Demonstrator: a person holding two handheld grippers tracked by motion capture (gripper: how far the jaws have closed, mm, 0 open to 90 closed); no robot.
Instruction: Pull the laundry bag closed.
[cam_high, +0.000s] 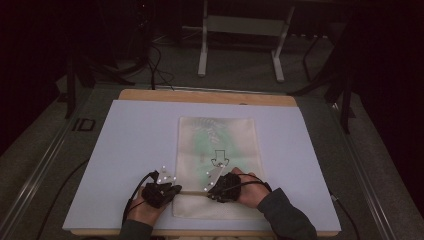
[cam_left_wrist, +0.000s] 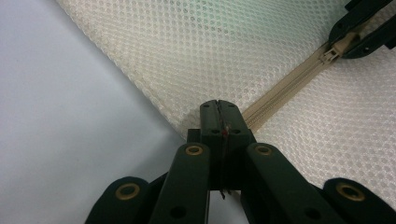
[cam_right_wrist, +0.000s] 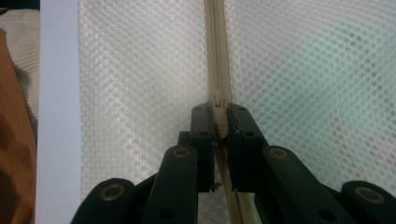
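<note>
Right gripper (cam_right_wrist: 218, 122), bottom centre of its own view: pinched on zipper pull (cam_right_wrist: 219, 125). Left gripper (cam_left_wrist: 219, 119): clamped on corner of mesh pouch (cam_left_wrist: 210, 51), at zipper's (cam_left_wrist: 285, 86) end. Pouch low centre in high view. Zipping barely begun; nearly whole run left.

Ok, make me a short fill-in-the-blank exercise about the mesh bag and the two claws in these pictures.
1. The right claw is shut on the zipper's ____.
2. The left claw grips the mesh bag at the ____ of the zipper.
3. The bag lies on a ____ sheet that covers the table.

Missing words: slider; end; white
</note>
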